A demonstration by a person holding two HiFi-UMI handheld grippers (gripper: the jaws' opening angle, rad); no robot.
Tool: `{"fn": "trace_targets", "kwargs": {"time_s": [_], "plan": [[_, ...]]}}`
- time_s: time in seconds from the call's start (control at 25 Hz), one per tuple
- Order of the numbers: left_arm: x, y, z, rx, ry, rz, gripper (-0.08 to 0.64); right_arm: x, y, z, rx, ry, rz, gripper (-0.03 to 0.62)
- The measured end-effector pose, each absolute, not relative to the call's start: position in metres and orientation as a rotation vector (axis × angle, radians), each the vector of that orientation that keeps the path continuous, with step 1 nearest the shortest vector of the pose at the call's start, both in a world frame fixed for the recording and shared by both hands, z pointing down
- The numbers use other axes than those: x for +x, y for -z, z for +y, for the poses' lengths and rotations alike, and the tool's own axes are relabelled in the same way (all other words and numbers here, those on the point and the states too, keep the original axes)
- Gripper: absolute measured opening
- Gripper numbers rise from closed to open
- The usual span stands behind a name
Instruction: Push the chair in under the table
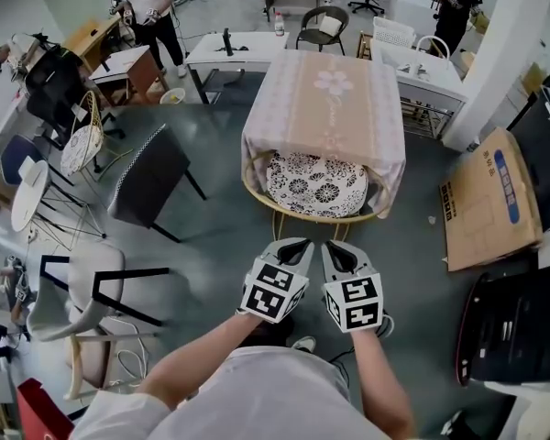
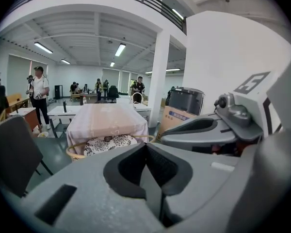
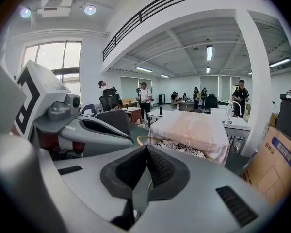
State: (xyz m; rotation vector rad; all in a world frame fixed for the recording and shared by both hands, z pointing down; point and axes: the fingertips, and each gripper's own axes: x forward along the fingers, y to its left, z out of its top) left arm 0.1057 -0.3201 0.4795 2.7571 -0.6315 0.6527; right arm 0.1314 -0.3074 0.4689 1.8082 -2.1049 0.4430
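Grey floor [image 1: 211, 236] surrounds the cloth-covered table [image 1: 325, 108] at twelve o'clock, chair [image 1: 316, 186] tucked beneath; left gripper [image 1: 302, 244] and right gripper [image 1: 334, 247] hover at six, jaws together, empty.

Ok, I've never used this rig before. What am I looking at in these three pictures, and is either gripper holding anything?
There is no robot here. A person holds a two-jaw gripper in each hand. The head view comes from a camera on the person's head, looking down. In it the left gripper and right gripper sit side by side, and the cubes with square markers are part of them. The other two views come from cameras riding on the grippers, looking along their jaws. In both, the jaws are shut together with nothing between them. Ahead stands a table under a pink cloth, with a chair with a patterned seat partly tucked beneath it. Neither gripper touches the chair. A cardboard box lies on the floor to the right.
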Motion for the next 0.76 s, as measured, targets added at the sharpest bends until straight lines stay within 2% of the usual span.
{"fn": "trace_targets", "kwargs": {"time_s": [0.76], "plan": [[0.1029, -0.4779, -0.3146, 2.731, -0.632, -0.617, 0.006, 0.1244, -0.4677, -0.306, 1.811, -0.475, -2.104, 0.003]]}}
